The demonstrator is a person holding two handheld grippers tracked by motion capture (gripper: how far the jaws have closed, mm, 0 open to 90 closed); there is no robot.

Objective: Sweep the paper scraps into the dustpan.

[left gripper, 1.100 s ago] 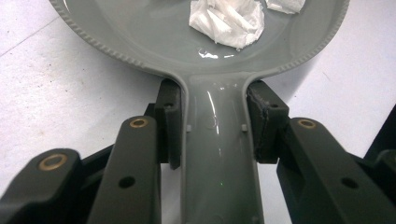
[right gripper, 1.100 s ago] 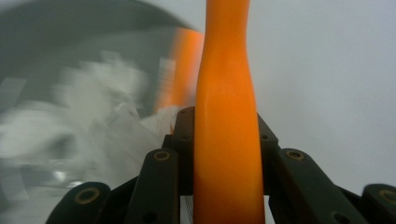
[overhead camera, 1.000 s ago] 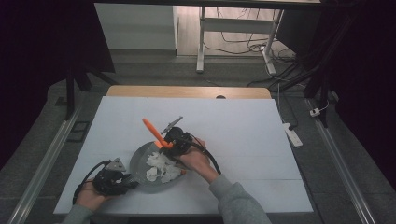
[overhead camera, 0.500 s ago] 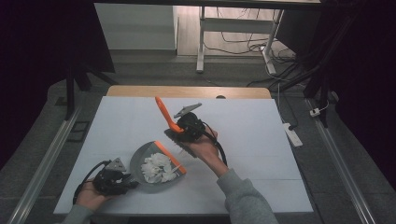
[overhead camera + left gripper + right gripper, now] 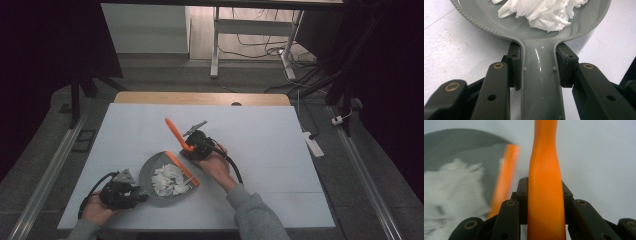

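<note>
A grey dustpan with an orange front lip lies on the white table, with white paper scraps heaped in it. My left gripper is shut on the dustpan's handle, one pad on each side. The scraps lie just past the jaws. My right gripper hovers beside the pan's right edge, shut on an orange tool handle that sticks up and to the left. In the right gripper view the handle runs straight up between the jaws, with the pan and scraps at left. The tool's working end is hidden.
The white table top reaches to a wooden strip at its far edge. A white power strip lies on the floor to the right. A desk frame and cables stand beyond the table.
The right gripper with the orange handle lifted off the pan toward the far side of the table, then came partway back to the pan's right edge. The left gripper and pan stayed put.
</note>
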